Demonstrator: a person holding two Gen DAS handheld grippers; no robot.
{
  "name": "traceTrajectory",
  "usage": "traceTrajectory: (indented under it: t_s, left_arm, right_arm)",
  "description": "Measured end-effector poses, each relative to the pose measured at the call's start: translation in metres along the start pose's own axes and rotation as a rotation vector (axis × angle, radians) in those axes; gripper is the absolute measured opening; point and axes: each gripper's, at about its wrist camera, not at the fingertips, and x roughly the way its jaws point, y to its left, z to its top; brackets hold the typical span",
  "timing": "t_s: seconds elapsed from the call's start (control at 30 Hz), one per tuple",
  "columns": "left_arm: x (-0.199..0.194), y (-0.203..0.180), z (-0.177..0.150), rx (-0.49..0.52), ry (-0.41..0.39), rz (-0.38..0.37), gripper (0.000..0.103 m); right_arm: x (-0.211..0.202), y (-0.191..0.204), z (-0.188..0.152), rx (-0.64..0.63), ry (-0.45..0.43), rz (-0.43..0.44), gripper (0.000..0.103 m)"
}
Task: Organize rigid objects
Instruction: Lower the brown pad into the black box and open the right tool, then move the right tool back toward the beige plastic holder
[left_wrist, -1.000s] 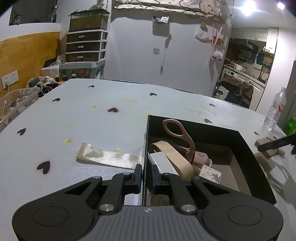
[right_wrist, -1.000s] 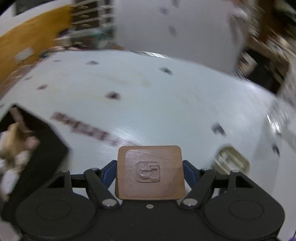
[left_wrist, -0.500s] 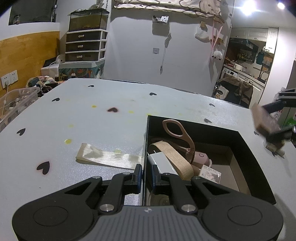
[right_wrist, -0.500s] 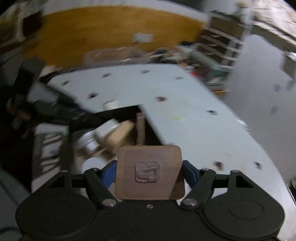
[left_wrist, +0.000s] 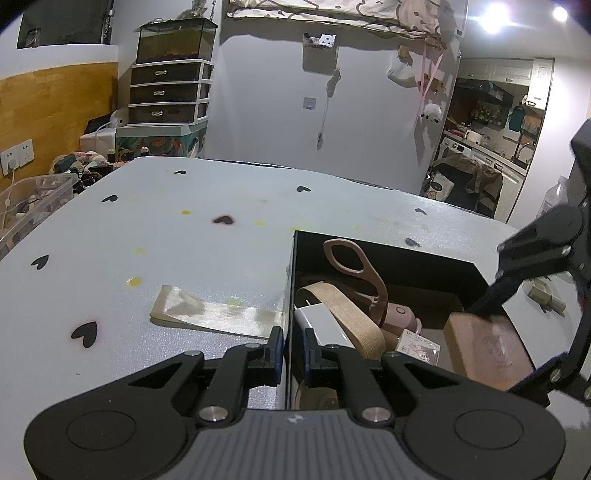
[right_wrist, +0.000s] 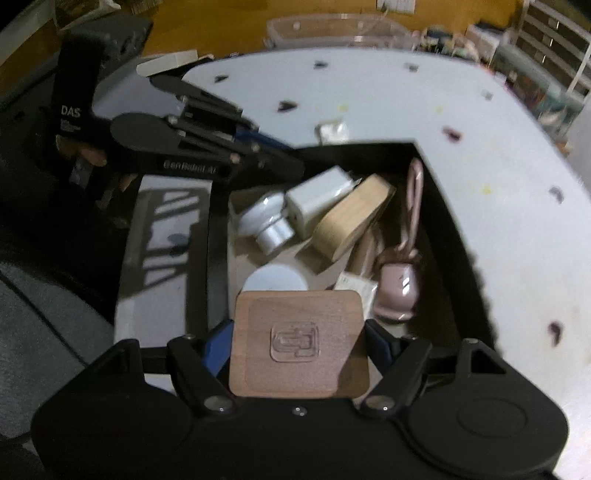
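On the table (left_wrist: 155, 236), near its right edge: black box (left_wrist: 373, 248), top open.
Left gripper (left_wrist: 293, 345): jaws nearly shut, pinching the box's left wall. One finger inside, one outside.
Right gripper (right_wrist: 298, 341): jaws wide but tight on a brown block (right_wrist: 299, 343), one blue pad on each side. Pointing down, over the box's near end.
Block: flat, square, round corners, stamped mark in the middle. Up in the air above the box, not touching the stuff inside. In left cam it's at the box's right wall (left_wrist: 487, 350).
In the box: pink scissors (right_wrist: 413, 206) along the far wall, pink round thing (right_wrist: 400, 291) at their tip, white plug (right_wrist: 319, 199), tan wood piece (right_wrist: 352, 218), white knob (right_wrist: 266, 221), white disc (right_wrist: 275, 282), small card w/ print (left_wrist: 419, 345).
Tape strip (left_wrist: 214, 315): flat on the table, just left of the box.
Small beige clip (left_wrist: 546, 295): on the table, right of the box.
Person's fingers (right_wrist: 86, 155): on the left gripper's handle.
Table top: light, w/ dark heart marks & yellow spots.
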Motion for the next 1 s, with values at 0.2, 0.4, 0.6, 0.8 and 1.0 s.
traceTrajectory:
  t_s: [0.2,0.4,0.6,0.8,1.0]
  left_arm:
    - [0.0,0.002,0.0,-0.002,-0.001,-0.008,0.01]
    - [0.0,0.003,0.0,-0.006,-0.001,-0.009,0.01]
    - [0.0,0.003,0.0,-0.007,-0.001,-0.01,0.01]
    - [0.0,0.003,0.0,-0.007,-0.001,-0.01,0.01]
    - [0.002,0.005,0.0,-0.009,0.003,-0.004,0.01]
  right_arm:
    - [-0.001,-0.007,-0.006,0.079,0.022,0.004,0.082]
    - [-0.004,-0.007,-0.008,0.096,0.026,-0.002,0.082]
    - [-0.008,-0.007,-0.009,0.118,0.01,-0.009,0.083]
    - [-0.015,-0.006,-0.01,0.134,-0.021,-0.029,0.088]
    - [-0.036,-0.004,-0.014,0.148,-0.099,-0.055,0.092]
